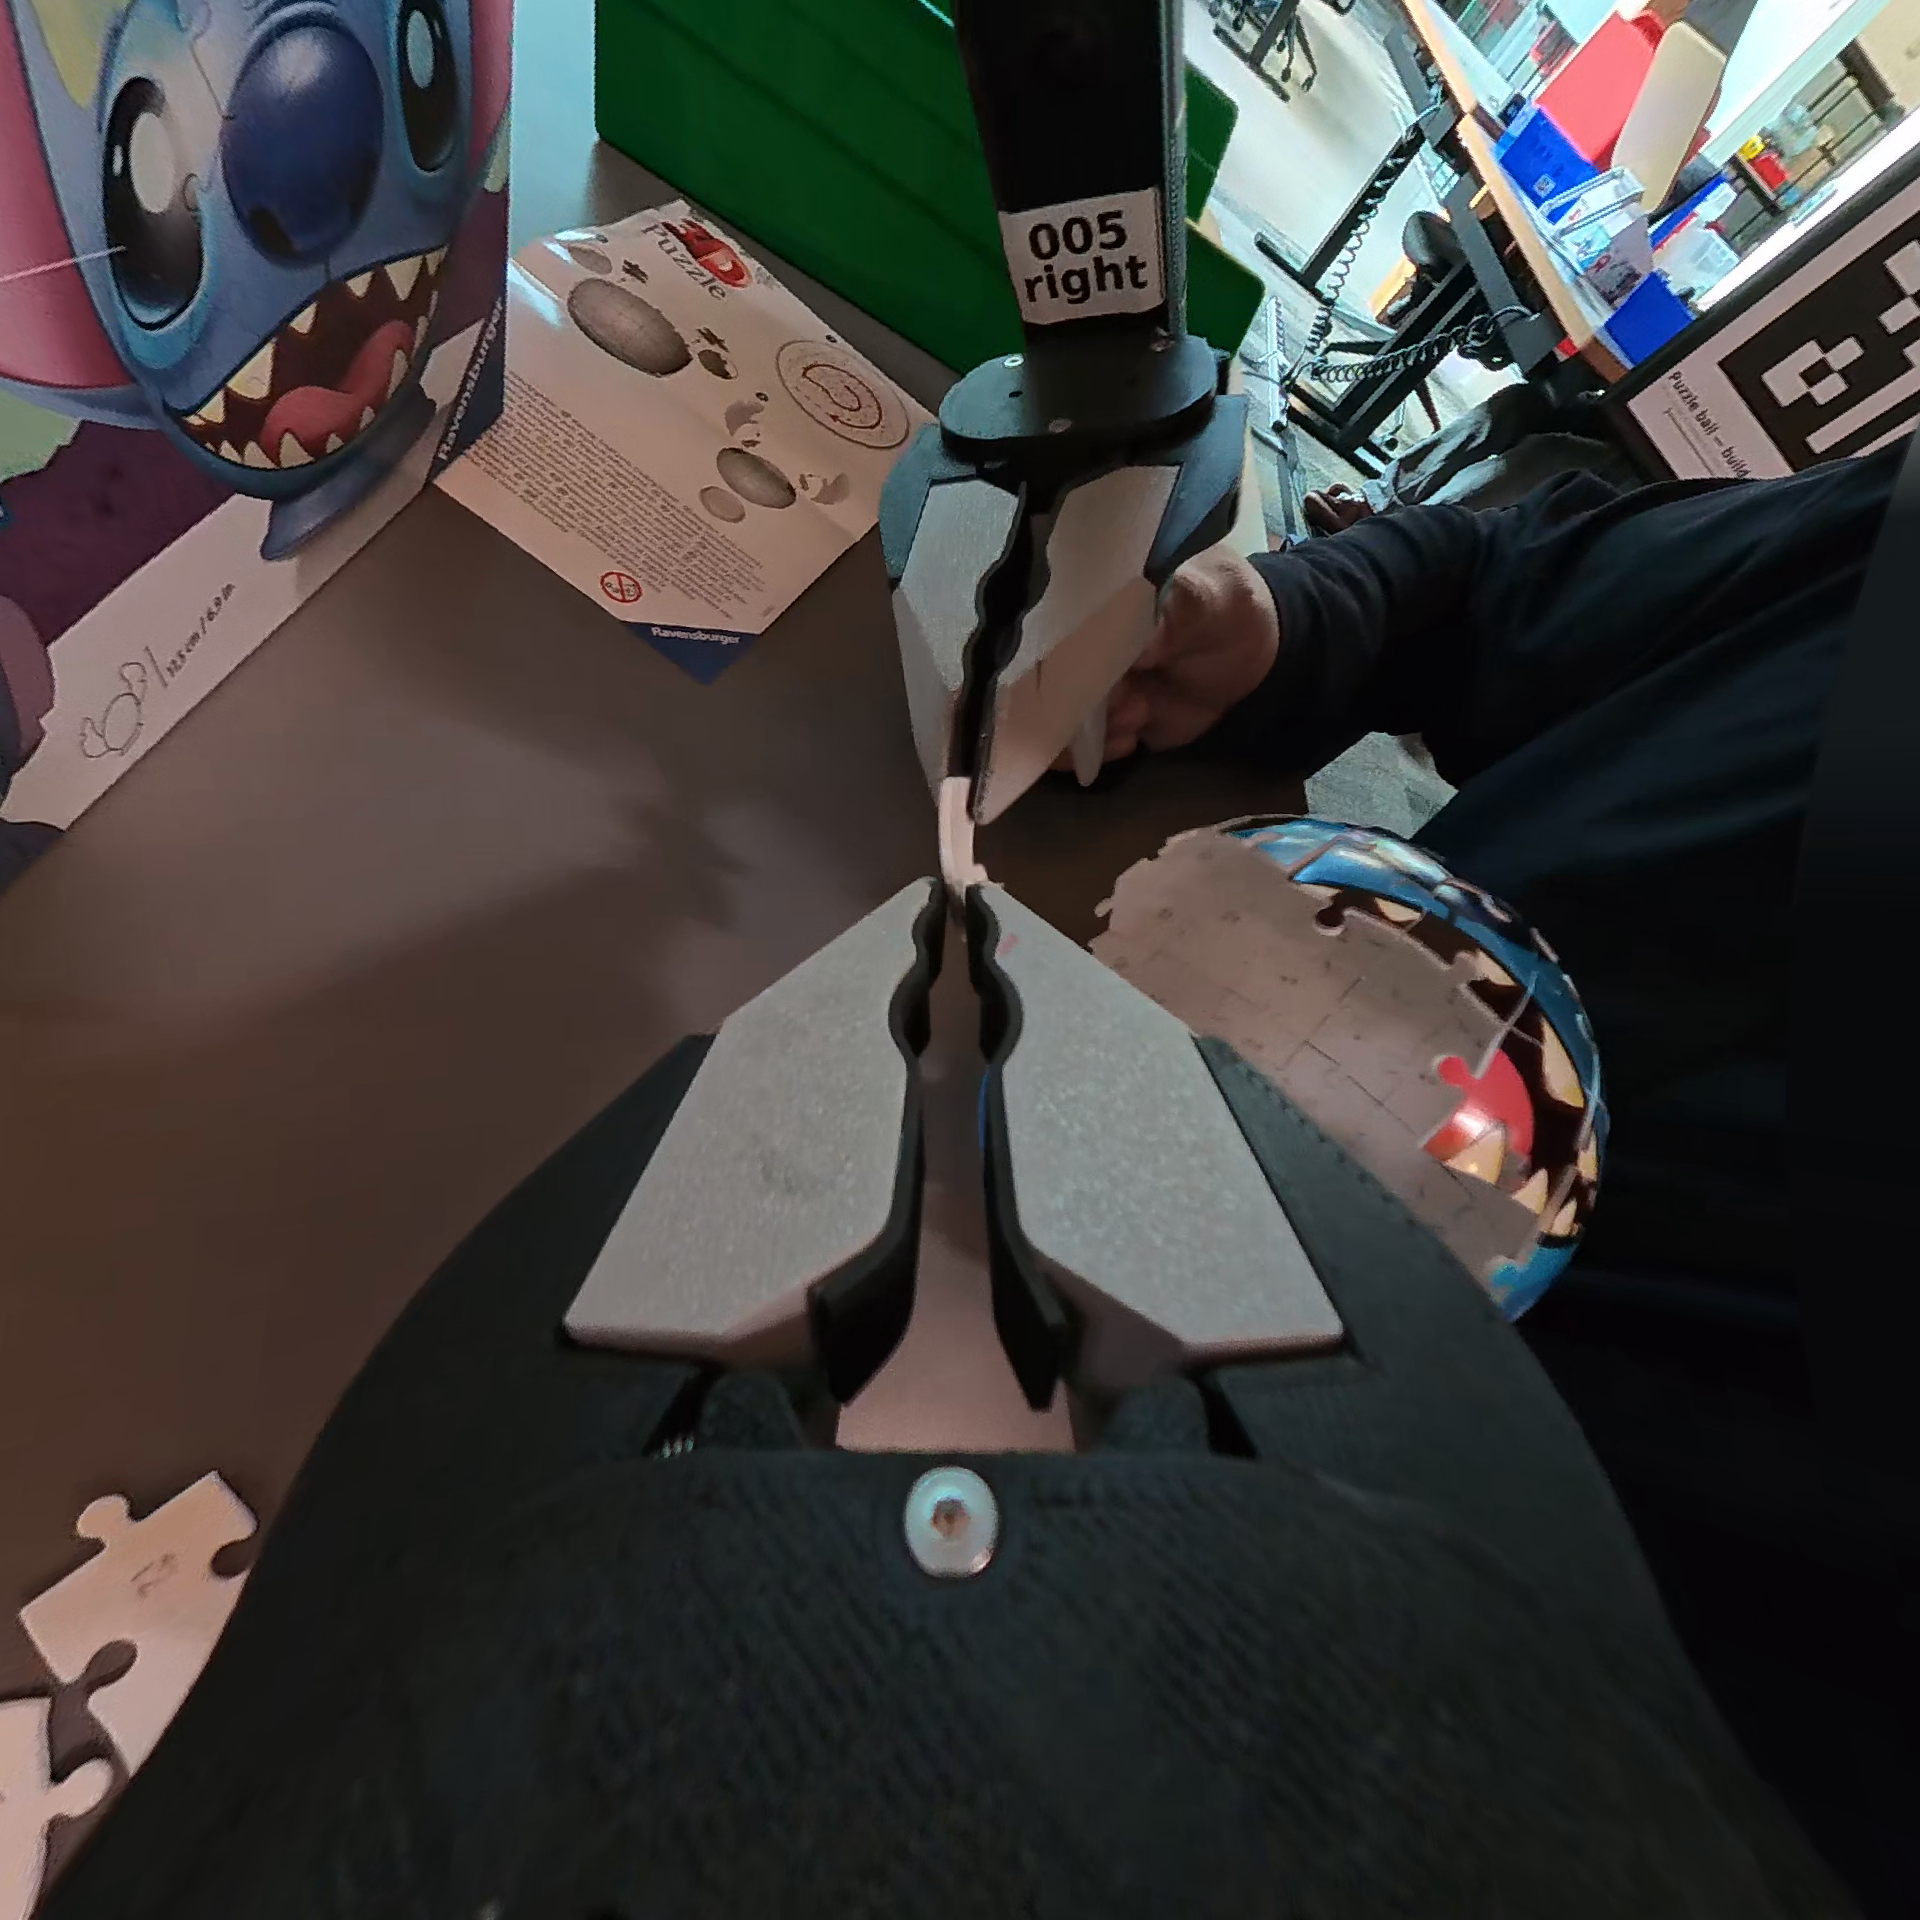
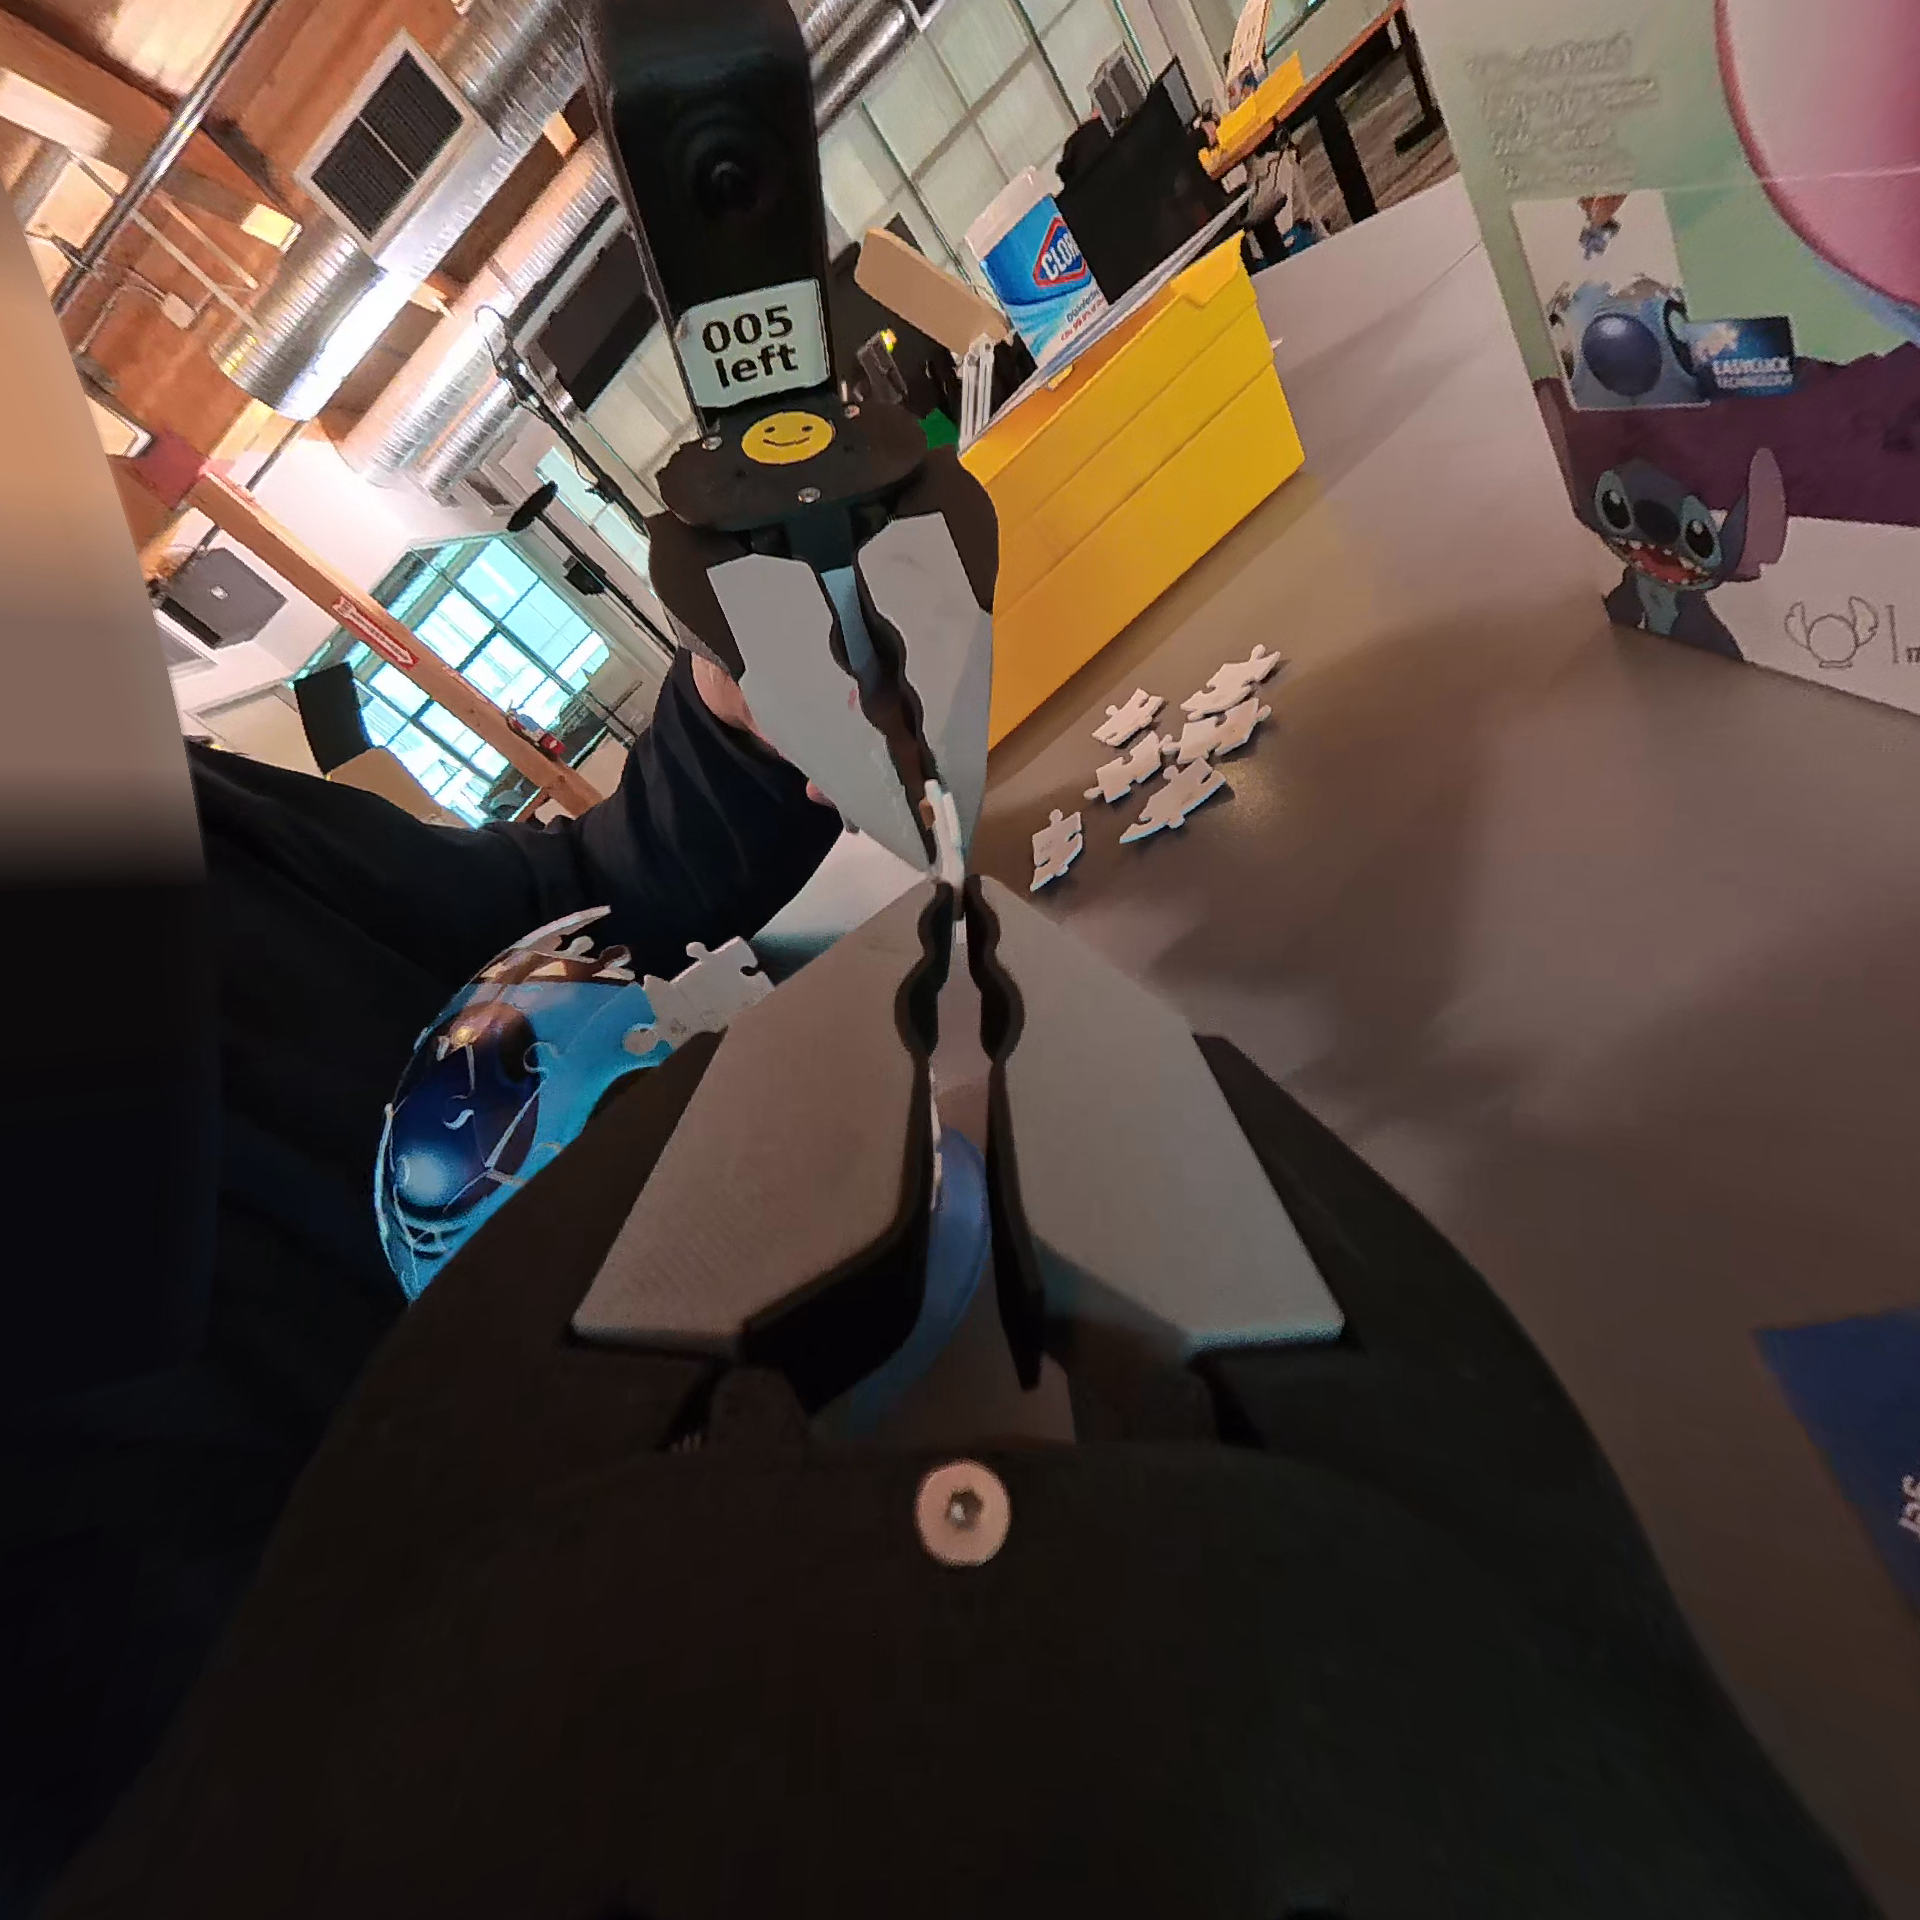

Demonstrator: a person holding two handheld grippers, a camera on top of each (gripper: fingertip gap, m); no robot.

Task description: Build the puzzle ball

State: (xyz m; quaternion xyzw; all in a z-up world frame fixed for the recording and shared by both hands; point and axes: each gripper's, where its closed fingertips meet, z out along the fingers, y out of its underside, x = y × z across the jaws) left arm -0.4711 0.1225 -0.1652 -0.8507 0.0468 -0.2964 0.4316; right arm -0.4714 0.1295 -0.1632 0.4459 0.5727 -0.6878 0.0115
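Both grippers meet tip to tip above the brown table and pinch one curved white puzzle piece (image 1: 957, 840) between them. My left gripper (image 1: 948, 902) is shut on its near end. My right gripper (image 1: 968, 795) comes down from above, shut on the far end. In the right wrist view the same piece (image 2: 943, 831) spans my right gripper (image 2: 951, 896) and the left gripper (image 2: 935, 831). The half-built puzzle ball (image 1: 1382, 1049), blue outside and white inside, lies to the right, open side up; it also shows in the right wrist view (image 2: 499, 1101).
The puzzle box (image 1: 239, 343) stands at the back left with a paper instruction sheet (image 1: 675, 436) and a green bin (image 1: 831, 156) behind. Loose white pieces (image 2: 1174, 758) lie by a yellow bin (image 2: 1132, 499). More pieces (image 1: 125, 1600) lie at my lower left. A person's sleeve (image 1: 1558, 644) is at right. Only a small space, under 4 cm, lies between the two pairs of fingers.
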